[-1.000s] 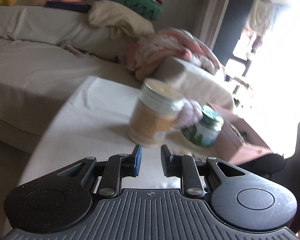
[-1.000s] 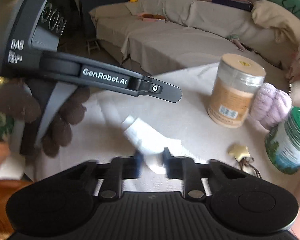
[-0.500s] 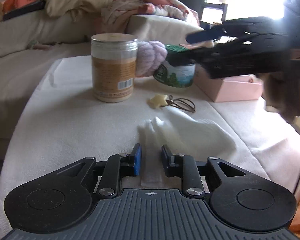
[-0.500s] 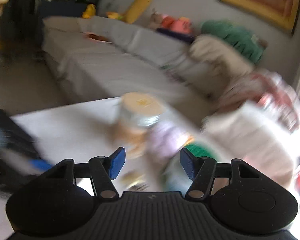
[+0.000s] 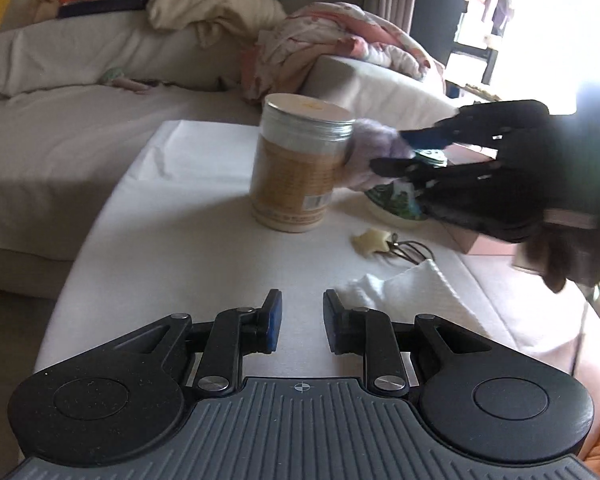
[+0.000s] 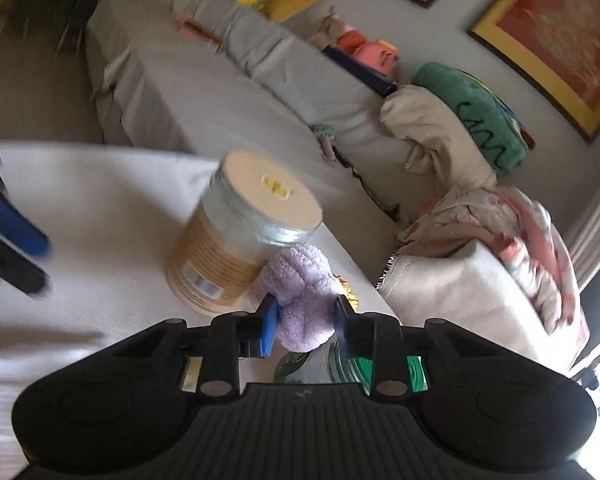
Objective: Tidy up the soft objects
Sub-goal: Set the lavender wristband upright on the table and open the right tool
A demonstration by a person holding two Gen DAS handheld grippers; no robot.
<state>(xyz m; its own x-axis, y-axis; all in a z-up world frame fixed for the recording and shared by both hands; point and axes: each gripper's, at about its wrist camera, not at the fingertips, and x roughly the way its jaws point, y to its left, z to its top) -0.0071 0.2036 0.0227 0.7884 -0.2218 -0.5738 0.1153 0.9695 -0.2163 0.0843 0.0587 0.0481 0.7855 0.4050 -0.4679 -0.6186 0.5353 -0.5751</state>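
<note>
Your right gripper [image 6: 306, 320] has just been closing, and its two pads now pinch the lilac fluffy bundle [image 6: 302, 294] from both sides, the plush bulging out between them. That bundle sits just right of the tan jar [image 6: 240, 236], pressed up against its side, and it does not look lifted clear yet; from the left wrist view you can see it [image 5: 370, 152] squeezed between the jar [image 5: 300, 164] and the green-lidded container [image 5: 396, 200] behind your gripper. Your left gripper [image 5: 300, 316] has its fingers a little apart with nothing between them, only bare tablecloth [image 5: 180, 220] beneath, in front of the jar.

Working outward from the jar: the white folded cloth [image 5: 412, 292] lies in front and to the right of it, touching the inner edge of your left gripper's right finger but not gripped. A small cream star charm on a dark cord [image 5: 370, 242] lies between the jar and that cloth. The pink box [image 5: 488, 246] shows to the right of the jar, mostly hidden behind your right gripper.

As for progress, I'd judge you are early on: one soft thing is in your grip but not yet placed, the white cloth lies loose, and the pictures show no obvious spot where soft things are being gathered.
</note>
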